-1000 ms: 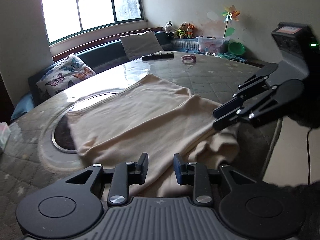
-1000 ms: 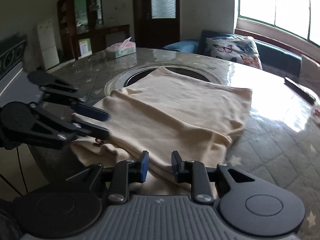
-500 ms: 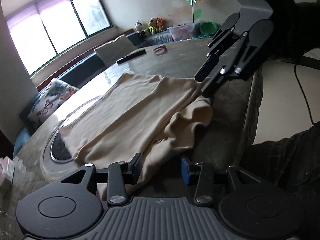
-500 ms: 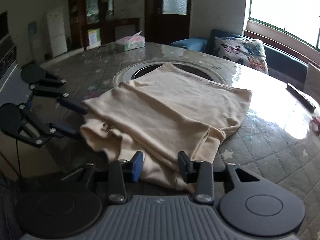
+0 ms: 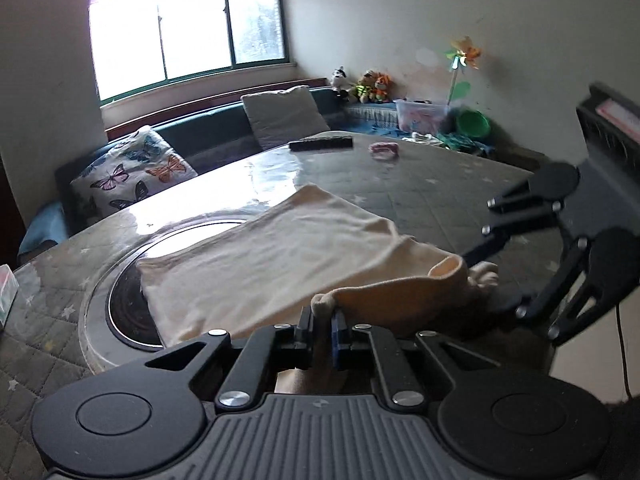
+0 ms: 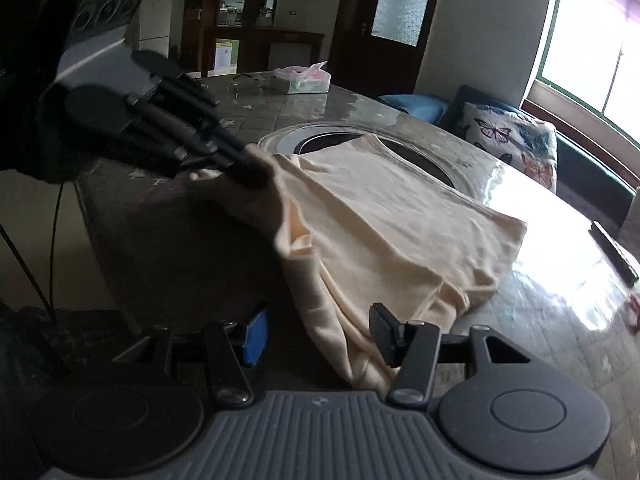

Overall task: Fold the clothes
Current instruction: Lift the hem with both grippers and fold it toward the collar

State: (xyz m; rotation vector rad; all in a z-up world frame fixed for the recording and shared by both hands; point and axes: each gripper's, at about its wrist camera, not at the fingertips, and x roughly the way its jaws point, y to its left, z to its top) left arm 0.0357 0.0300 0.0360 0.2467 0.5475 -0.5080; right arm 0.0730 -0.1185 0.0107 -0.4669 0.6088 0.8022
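A cream garment (image 5: 280, 264) lies partly folded on the round table (image 5: 420, 184), with its near edge hanging over the table's side. My left gripper (image 5: 322, 330) is shut on the garment's near corner and lifts it. It also shows in the right wrist view (image 6: 248, 168), holding the cloth up at the left. My right gripper (image 6: 316, 330) is open, its fingers on either side of the hanging near edge of the garment (image 6: 384, 240). It shows at the right in the left wrist view (image 5: 492, 276), open beside the lifted fold.
A remote (image 5: 320, 144) and a small pink item (image 5: 384, 149) lie at the table's far side. A tissue pack (image 6: 304, 80) sits on the far left. A round inset (image 6: 360, 140) is under the garment. Cushions (image 5: 128, 172) line a window bench.
My left gripper has shut on the garment's near corner and raised it. My right gripper has opened wider and moved to the hanging edge.
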